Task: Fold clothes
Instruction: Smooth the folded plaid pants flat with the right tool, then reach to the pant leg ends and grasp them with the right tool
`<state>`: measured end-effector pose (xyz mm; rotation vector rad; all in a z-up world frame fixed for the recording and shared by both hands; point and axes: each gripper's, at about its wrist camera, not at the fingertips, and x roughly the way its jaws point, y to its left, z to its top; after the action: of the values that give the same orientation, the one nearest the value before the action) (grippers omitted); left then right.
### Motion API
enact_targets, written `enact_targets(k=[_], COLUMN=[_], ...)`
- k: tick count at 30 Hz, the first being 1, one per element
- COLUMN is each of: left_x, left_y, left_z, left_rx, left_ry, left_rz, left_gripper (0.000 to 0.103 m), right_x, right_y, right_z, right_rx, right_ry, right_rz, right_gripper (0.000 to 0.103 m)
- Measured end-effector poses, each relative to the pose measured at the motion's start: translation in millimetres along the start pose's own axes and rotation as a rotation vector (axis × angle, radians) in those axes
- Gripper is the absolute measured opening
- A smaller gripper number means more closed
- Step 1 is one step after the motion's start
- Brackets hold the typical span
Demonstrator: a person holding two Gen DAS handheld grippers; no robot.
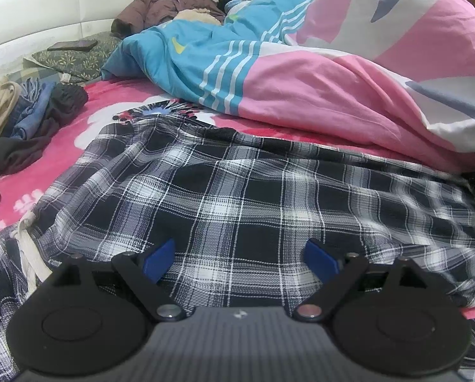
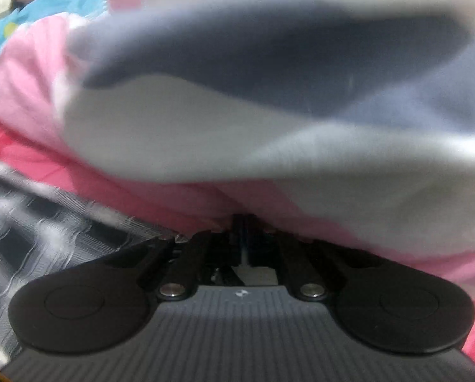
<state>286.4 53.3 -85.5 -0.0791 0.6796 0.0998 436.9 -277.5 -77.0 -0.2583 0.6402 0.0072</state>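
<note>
Fingers [image 1: 320,262] apart above plaid garment [image 1: 237,191]

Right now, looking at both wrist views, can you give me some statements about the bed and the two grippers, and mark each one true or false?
1. The left gripper has its jaws wide apart above the plaid garment. True.
2. The left gripper is clamped on the white drawstring. False: the drawstring lies off to the side, untouched.
3. The right gripper has its jaws nearly together, close against the pink and white duvet. True.
4. The plaid garment is neatly folded into a small square. False: it lies spread out and wrinkled.
5. A dark phone rests on a patterned pillow. True.
6. The sheet under the garment is green. False: it is bright pink.
</note>
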Motion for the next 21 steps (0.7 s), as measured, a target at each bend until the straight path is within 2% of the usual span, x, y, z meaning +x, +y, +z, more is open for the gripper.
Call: enact_targets(k=[2, 5, 9, 10, 13, 16, 18, 21], left_x=[0, 0, -1, -1, -1, -1, -1, -2], left_y=[1, 0, 0, 1, 4, 4, 3, 3], left_z=[0, 0, 0, 0, 0, -1, -1, -1], left_rx=[-0.004, -0.002, -0.003, -0.005, -0.016, -0.016, -0.012, -0.011], left_ry=[0.000, 0.001, 0.000, 0.000, 0.004, 0.006, 0.007, 0.008], left_rz=[-0.001, 0.002, 0.009, 0.011, 0.010, 0.012, 0.015, 0.017], left_gripper=[0.090, 0.090, 0.090, 0.090, 0.090, 0.090, 0.090, 0.090], right_x=[-24, -67, -83, -76, -40, 3, 20, 27], right_y=[7, 20, 67, 85, 130, 150, 164, 161], right_z=[-2, -2, 18, 24, 38, 43, 50, 64], right_rx=[-0.039, -0.032, 0.054, 0.047, 0.033, 0.096, 0.119, 0.191], right_ry=[-0.039, -0.127, -0.110, -0.085, 0.004, 0.097, 0.087, 0.080], right_rz=[-0.005, 0.080, 0.403, 0.445, 0.473, 0.466, 0.441, 0.410], right_gripper=[0.016, 0.016, 0.014, 0.014, 0.014, 0.011, 0.005, 0.007])
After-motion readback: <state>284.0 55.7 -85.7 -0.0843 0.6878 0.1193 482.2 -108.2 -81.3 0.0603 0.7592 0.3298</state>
